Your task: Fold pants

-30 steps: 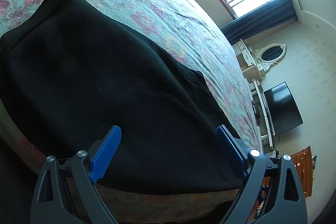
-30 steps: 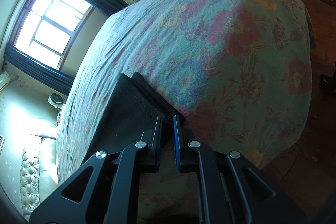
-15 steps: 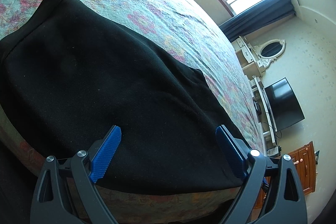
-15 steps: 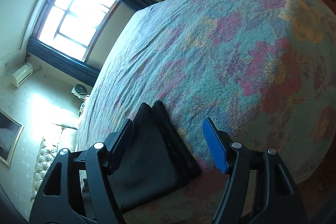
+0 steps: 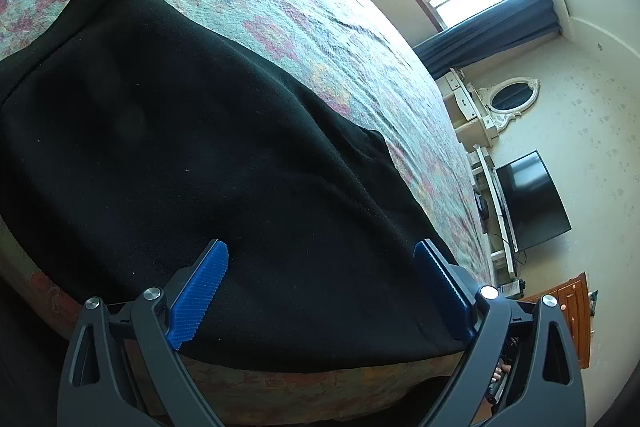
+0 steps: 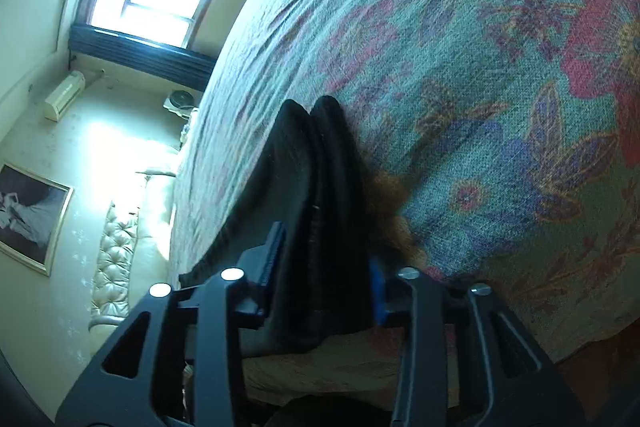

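No legible text in either wrist view.

No words, labels, brand marks, numbers or signs can be read on any surface in the left or the right wrist view.

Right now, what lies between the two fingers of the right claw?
A thick stack of folded black fabric pants, layered edge-on, fills the gap between the right claw fingers, seen in the right wrist view.
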